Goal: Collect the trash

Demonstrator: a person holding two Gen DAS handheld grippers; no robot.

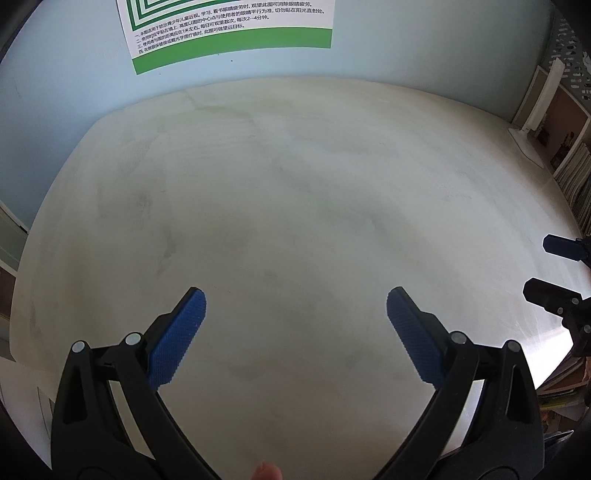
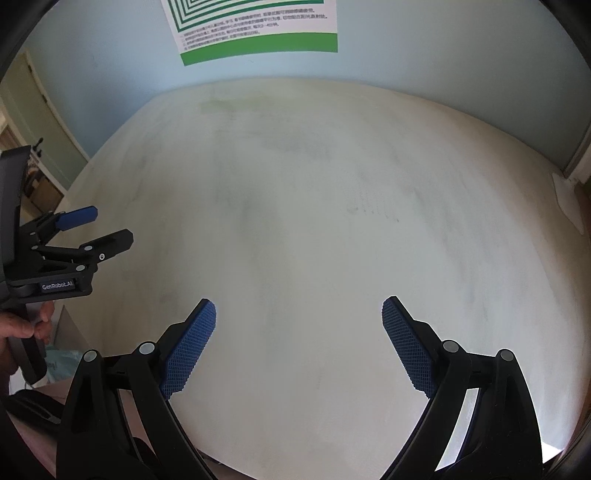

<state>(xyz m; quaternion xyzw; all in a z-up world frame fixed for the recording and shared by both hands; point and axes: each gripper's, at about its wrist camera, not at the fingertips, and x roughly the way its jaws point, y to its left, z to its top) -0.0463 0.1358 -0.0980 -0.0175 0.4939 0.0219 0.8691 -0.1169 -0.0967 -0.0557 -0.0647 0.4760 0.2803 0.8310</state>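
Note:
No trash shows in either view. In the left wrist view my left gripper [image 1: 295, 306] stands open above the pale desk top [image 1: 295, 184], nothing between its blue pads. The right gripper's fingertips [image 1: 550, 266] poke in from the right edge there. In the right wrist view my right gripper [image 2: 299, 314] is likewise open and empty over the same desk top [image 2: 314, 184]. The left gripper [image 2: 107, 225] appears at the left, open, held by a hand [image 2: 22, 328].
A green-and-white eye chart poster [image 1: 232, 33] hangs on the pale blue wall behind the desk. A white lamp base [image 1: 526, 144] and shelves of books [image 1: 572, 173] stand at the right. A door [image 2: 40, 122] shows at far left.

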